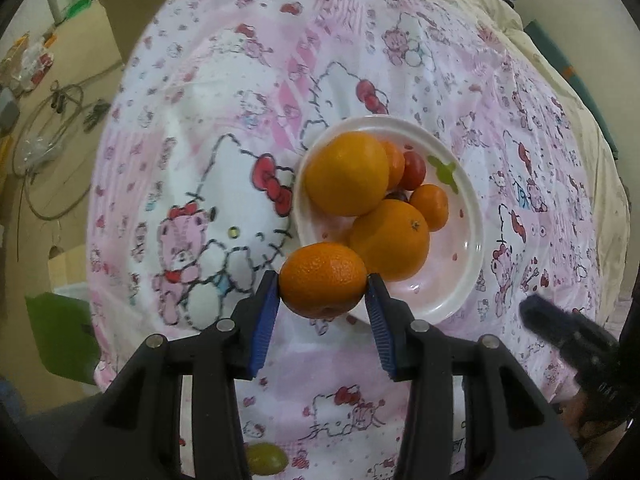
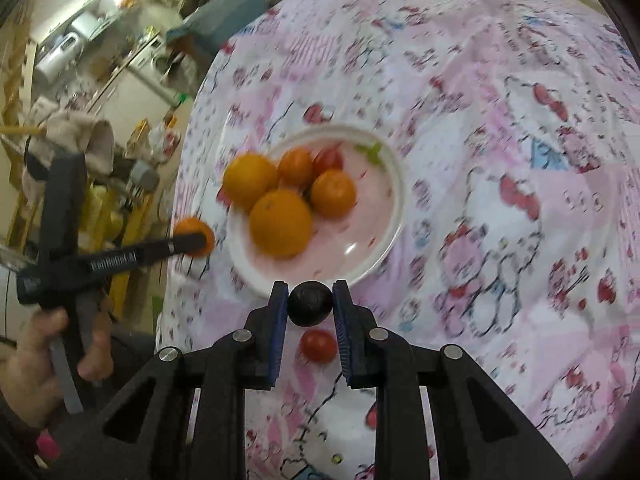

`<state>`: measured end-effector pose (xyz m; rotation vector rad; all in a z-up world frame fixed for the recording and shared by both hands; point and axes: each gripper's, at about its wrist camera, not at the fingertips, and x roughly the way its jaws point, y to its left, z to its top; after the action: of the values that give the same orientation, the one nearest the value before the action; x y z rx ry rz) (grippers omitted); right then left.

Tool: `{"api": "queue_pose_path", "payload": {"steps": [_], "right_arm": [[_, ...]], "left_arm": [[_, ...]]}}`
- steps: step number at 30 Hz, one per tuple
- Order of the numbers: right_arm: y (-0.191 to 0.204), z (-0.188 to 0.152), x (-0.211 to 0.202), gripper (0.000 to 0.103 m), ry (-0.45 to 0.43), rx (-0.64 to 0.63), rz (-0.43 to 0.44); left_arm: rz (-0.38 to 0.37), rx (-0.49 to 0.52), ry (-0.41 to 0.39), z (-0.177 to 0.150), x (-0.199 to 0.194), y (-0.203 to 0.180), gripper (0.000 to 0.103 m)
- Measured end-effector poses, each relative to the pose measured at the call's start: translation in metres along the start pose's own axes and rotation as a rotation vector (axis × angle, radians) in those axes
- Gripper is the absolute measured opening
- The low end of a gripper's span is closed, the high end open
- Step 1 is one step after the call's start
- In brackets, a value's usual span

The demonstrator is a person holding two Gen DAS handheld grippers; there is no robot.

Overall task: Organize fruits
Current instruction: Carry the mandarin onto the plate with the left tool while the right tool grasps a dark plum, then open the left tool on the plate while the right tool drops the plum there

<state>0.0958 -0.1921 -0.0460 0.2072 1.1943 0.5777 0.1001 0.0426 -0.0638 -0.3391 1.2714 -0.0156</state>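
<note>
My left gripper [image 1: 323, 286] is shut on an orange mandarin [image 1: 323, 280] and holds it just short of the near rim of a white bowl [image 1: 468, 240]. The bowl holds several oranges [image 1: 347, 174] and a red tomato [image 1: 414, 170]. My right gripper [image 2: 310, 306] is shut on a dark plum [image 2: 310, 305] in front of the same bowl [image 2: 384, 240]. A red cherry tomato [image 2: 319, 345] lies on the cloth below the plum. The left gripper with its mandarin [image 2: 195, 236] shows at the left of the right wrist view.
A pink cartoon-print cloth [image 1: 200, 140] covers the table. A green grape [image 1: 266, 458] lies on the cloth under my left gripper. The right gripper's tip [image 1: 560, 324] shows at the right. Beyond the left table edge lie floor clutter and cables [image 1: 52, 120].
</note>
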Motion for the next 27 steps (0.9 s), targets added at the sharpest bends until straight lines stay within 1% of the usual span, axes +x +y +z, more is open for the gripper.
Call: {"api": "queue_pose_path", "payload": {"steps": [3, 7, 10, 14, 17, 19, 20, 21, 23, 25, 27], "right_arm": [[-0.012, 0.012, -0.001, 0.024, -0.022, 0.029, 0.002], [-0.029, 0.023, 0.0, 0.024, -0.02, 0.061, 0.0], [-0.032, 0.028, 0.01, 0.024, -0.01, 0.081, 0.006], [-0.031, 0.032, 0.022, 0.024, 0.004, 0.091, 0.01], [-0.03, 0.035, 0.032, 0.024, 0.014, 0.095, 0.006], [-0.031, 0.035, 0.039, 0.024, 0.023, 0.101, 0.003], [-0.032, 0.035, 0.041, 0.024, 0.028, 0.104, 0.003], [-0.033, 0.035, 0.043, 0.024, 0.034, 0.108, 0.005], [-0.034, 0.034, 0.048, 0.024, 0.047, 0.114, 0.006], [-0.034, 0.033, 0.051, 0.024, 0.056, 0.115, 0.011], [-0.034, 0.033, 0.054, 0.024, 0.063, 0.115, 0.014]], "left_arm": [[0.017, 0.031, 0.003, 0.003, 0.006, -0.008, 0.04], [0.027, 0.02, 0.029, 0.008, 0.019, -0.008, 0.04], [0.04, 0.036, 0.016, 0.01, 0.021, -0.009, 0.04], [0.014, 0.038, 0.017, 0.013, 0.026, -0.01, 0.04], [0.023, 0.046, 0.021, 0.014, 0.032, -0.011, 0.042], [0.026, 0.061, 0.019, 0.013, 0.033, -0.011, 0.045], [0.033, 0.067, 0.019, 0.013, 0.032, -0.011, 0.05], [0.037, 0.074, 0.023, 0.013, 0.032, -0.01, 0.059], [0.04, 0.089, 0.009, 0.012, 0.03, -0.011, 0.066], [0.062, 0.108, -0.003, 0.011, 0.029, -0.013, 0.067], [0.062, 0.116, 0.008, 0.011, 0.031, -0.014, 0.067]]}}
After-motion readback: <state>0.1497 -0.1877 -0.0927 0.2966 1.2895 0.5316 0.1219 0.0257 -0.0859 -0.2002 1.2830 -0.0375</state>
